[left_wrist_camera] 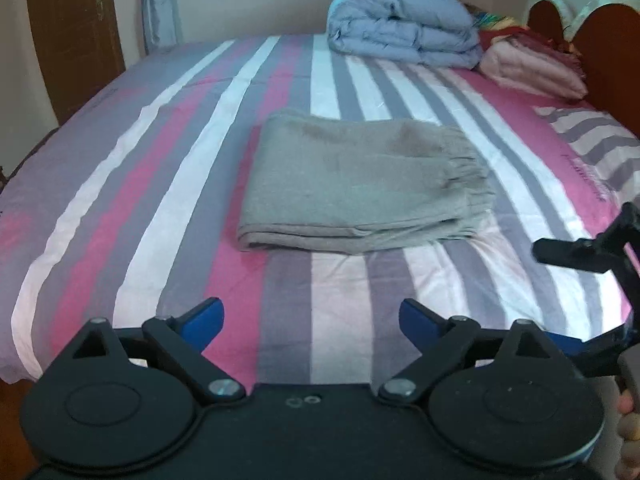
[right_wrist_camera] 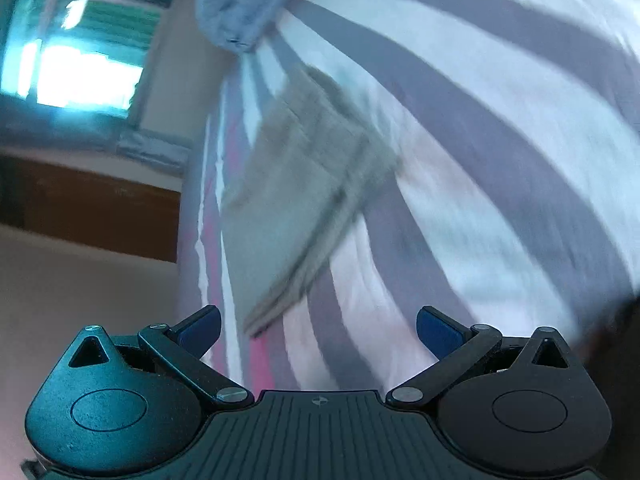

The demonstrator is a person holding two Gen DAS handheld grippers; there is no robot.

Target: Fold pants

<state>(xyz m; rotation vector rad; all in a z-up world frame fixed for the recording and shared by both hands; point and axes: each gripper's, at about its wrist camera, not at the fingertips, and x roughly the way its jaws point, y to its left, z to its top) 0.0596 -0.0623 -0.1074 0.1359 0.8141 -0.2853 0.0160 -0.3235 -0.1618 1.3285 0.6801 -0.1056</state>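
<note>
1. Left wrist view: grey pants [left_wrist_camera: 360,184] lie folded into a flat rectangle mid-bed on the striped sheet [left_wrist_camera: 168,184], waistband to the right. Left gripper [left_wrist_camera: 312,322] sits near, fingers spread, nothing between them. Folded blue duvet [left_wrist_camera: 404,28] far right.
2. Right wrist view, blurred and tilted: right gripper [right_wrist_camera: 318,330] fingers spread wide, empty; pants lie just beyond them.

A bed [left_wrist_camera: 168,184] with a sheet striped pink, grey and white fills the left wrist view. At one o'clock on it lies a folded pale blue duvet [left_wrist_camera: 402,26], with a folded pink blanket [left_wrist_camera: 532,68] just beside it at two o'clock. A brown wooden headboard [left_wrist_camera: 608,52] stands along the right edge. A brown door [left_wrist_camera: 76,36] shows at ten o'clock, a window [right_wrist_camera: 80,68] beyond.
</note>
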